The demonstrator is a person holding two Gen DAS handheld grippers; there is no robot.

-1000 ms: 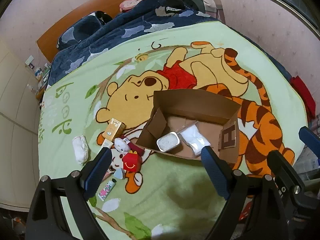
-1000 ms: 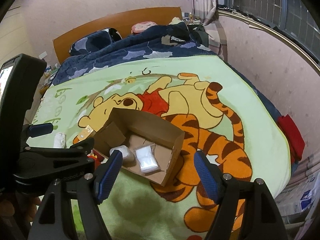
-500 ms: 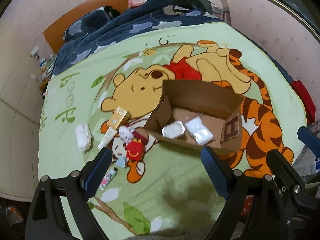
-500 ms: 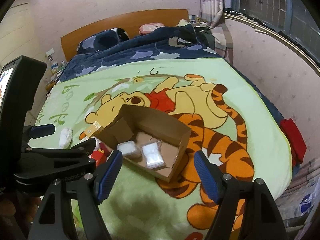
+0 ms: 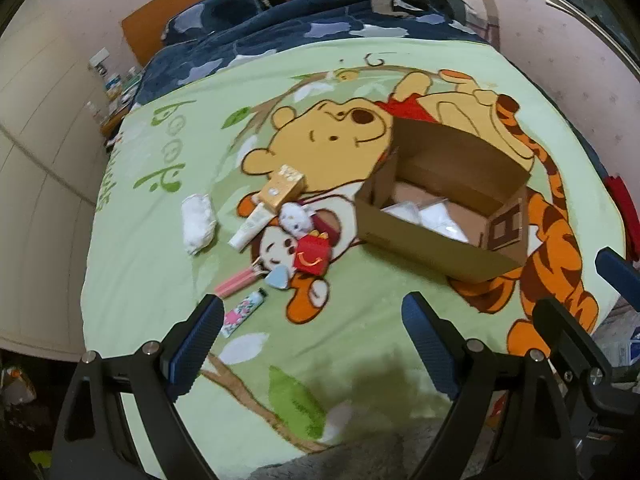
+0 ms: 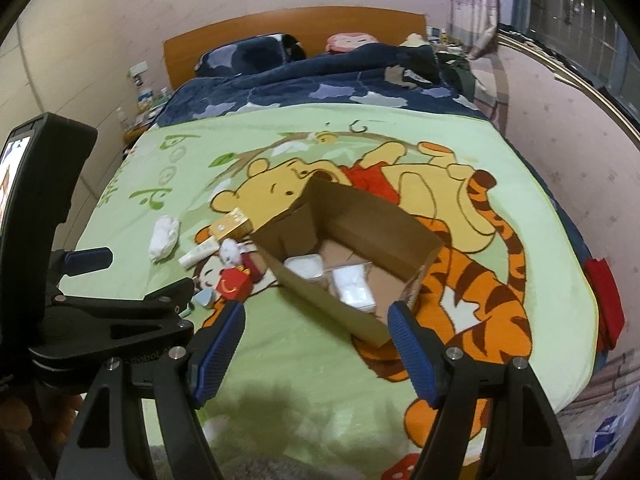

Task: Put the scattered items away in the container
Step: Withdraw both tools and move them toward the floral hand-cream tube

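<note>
An open cardboard box [image 5: 436, 240] [image 6: 320, 300] lies on the green cartoon blanket, holding a clear tub [image 6: 306, 266] and a white packet [image 6: 354, 288]. Left of it are scattered things: a red toy box [image 5: 312, 256] [image 6: 232, 286], a small white plush [image 5: 296, 218], an orange carton [image 5: 282, 186], a white tube [image 5: 252, 226], a white cloth bundle [image 5: 197, 222] [image 6: 164, 236], pink sticks [image 5: 236, 282], a flowered lighter [image 5: 244, 308] and a pale blue piece [image 5: 279, 278]. My left gripper [image 5: 310, 336] hovers open above the blanket near the lighter. My right gripper [image 6: 318, 340] is open, empty, before the box.
A dark blue quilt [image 6: 320, 88] and pillow cover the far end, against an orange headboard [image 6: 280, 28]. A bedside shelf with bottles [image 6: 140, 96] is at the far left. A red cloth [image 6: 606, 300] hangs at the bed's right edge. The left gripper's body [image 6: 80, 320] fills the right wrist view's left.
Both grippers have drawn back and leftward, so the box sits further right and the scattered items, lighter and pink sticks show more fully. Nothing was picked up or dropped.
</note>
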